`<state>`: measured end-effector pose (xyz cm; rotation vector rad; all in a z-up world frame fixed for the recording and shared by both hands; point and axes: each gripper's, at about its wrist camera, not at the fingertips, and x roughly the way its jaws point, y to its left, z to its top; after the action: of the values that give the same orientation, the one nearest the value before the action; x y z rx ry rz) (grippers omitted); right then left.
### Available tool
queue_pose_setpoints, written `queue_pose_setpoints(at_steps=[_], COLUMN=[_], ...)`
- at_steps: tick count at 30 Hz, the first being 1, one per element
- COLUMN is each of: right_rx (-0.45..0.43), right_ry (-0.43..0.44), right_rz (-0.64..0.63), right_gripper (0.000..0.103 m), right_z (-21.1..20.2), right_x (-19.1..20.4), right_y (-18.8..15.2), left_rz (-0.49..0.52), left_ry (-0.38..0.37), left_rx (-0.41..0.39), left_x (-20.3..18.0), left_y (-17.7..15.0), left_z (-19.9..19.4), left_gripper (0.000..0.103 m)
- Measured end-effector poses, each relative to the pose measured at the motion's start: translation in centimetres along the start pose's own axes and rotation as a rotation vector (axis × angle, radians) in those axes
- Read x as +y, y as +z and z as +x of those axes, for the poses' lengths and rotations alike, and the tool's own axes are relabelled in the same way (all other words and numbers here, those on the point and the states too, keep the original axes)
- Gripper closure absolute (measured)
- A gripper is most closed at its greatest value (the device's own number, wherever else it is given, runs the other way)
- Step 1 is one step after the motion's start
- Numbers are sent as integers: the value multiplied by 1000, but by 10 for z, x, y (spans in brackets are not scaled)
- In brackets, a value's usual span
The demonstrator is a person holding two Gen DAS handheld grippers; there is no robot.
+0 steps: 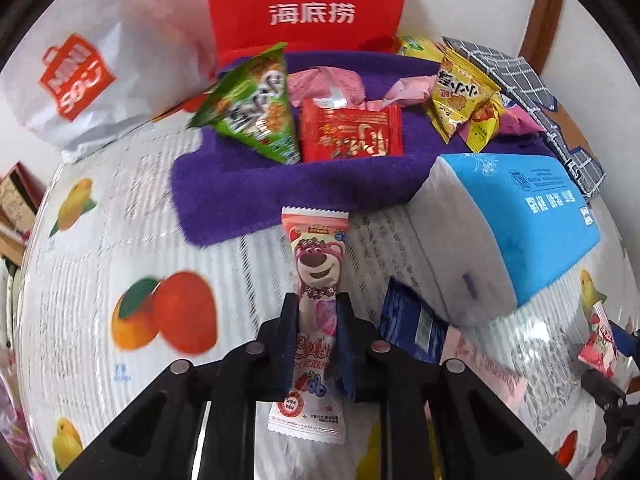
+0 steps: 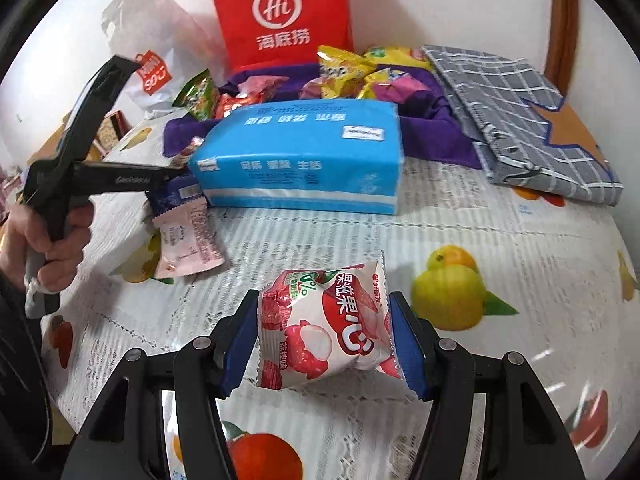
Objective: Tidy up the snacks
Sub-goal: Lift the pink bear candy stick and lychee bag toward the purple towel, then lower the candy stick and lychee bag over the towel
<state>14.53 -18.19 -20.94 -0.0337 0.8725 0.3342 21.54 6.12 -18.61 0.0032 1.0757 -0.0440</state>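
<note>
In each claw: one snack packet [image 1: 316,312].

Cut off at the top edge beyond both tongs: red bag [image 1: 308,4]. Half hidden under the tissue pack [image 1: 516,232], right of the left tongs [image 1: 318,340]: dark blue packet [image 1: 408,328]. Blurred by motion: fruit-print tablecloth [image 1: 120,220]. Too small to read: fine print on the pink packet [image 2: 192,244] below the left tongs.

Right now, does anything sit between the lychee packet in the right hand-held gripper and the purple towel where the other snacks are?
Yes: the blue tissue pack lies across the path from the lychee packet to the purple towel.
</note>
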Motion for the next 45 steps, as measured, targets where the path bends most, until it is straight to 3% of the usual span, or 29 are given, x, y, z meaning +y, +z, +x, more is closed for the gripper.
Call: queue_pose_setpoints(at_steps=[10, 25, 35, 45], right_rx=[-36, -158, -174, -203], right_ry=[-74, -137, -144, -153], right_rz=[35, 62, 80, 96], right_gripper=[41, 41, 41, 41], right_z=[-23, -84, -106, -107], right_x=[-3, 3, -4, -15], right_y=[-1, 22, 45, 85], left_rz=[-66, -39, -9, -17], left_ry=[-61, -147, -165, -185], left_rx=[-46, -116, -145, -152], left_x=[9, -48, -74, -74], left_y=[-28, -41, -24, 14], left_z=[-60, -121, -141, -141], left_gripper=[86, 86, 86, 86])
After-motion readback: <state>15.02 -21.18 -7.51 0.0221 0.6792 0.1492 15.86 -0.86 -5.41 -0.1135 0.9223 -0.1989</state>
